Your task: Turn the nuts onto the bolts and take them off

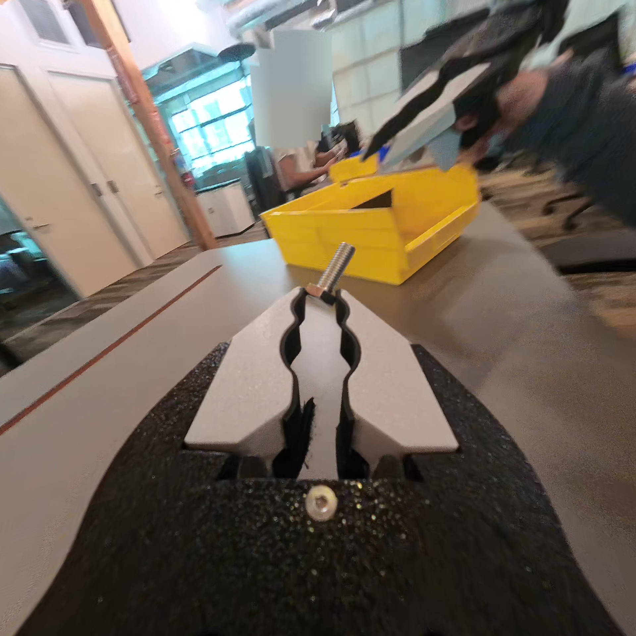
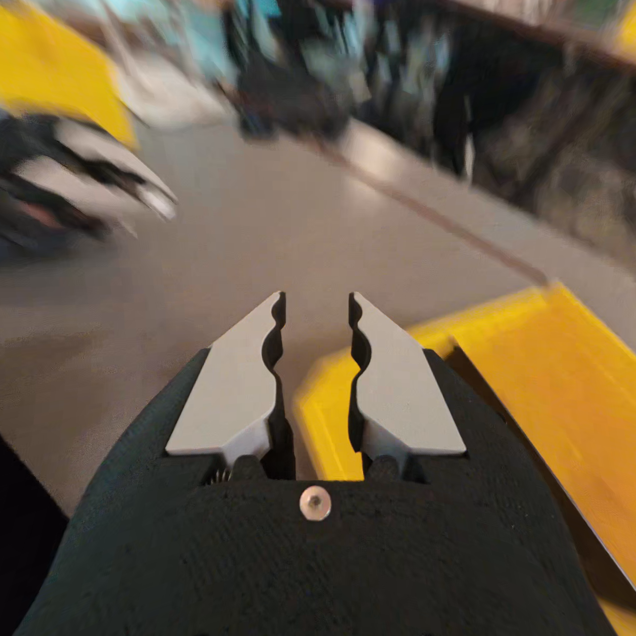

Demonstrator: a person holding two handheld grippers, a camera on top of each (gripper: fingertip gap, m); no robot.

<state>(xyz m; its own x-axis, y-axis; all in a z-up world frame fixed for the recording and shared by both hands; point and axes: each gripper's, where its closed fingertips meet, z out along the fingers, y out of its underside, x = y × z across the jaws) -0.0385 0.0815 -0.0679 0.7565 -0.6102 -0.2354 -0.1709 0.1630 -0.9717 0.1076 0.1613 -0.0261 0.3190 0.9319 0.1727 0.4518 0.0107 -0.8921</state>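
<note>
In the left wrist view my left gripper (image 1: pixel 320 295) is shut on the head of a silver bolt (image 1: pixel 335 266). The threaded shank points up and away, above the grey table. No nut shows on the bolt. My right gripper (image 1: pixel 375 155) shows blurred at the upper right, over the yellow bin (image 1: pixel 344 237), with a person's hand behind it. In the right wrist view the right gripper (image 2: pixel 316 297) is open and empty, over the table beside a yellow bin (image 2: pixel 533 378). The left gripper (image 2: pixel 155 199) shows blurred at the left. I see no loose nut.
The grey table (image 1: pixel 481 327) has a dark seam (image 1: pixel 120 347) along its left part. A second yellow bin (image 2: pixel 51 69) shows at the top left of the right wrist view. A seated person (image 1: pixel 299 165) and office chairs are beyond the table. Spacing between my two grippers at the tips: around 20 cm.
</note>
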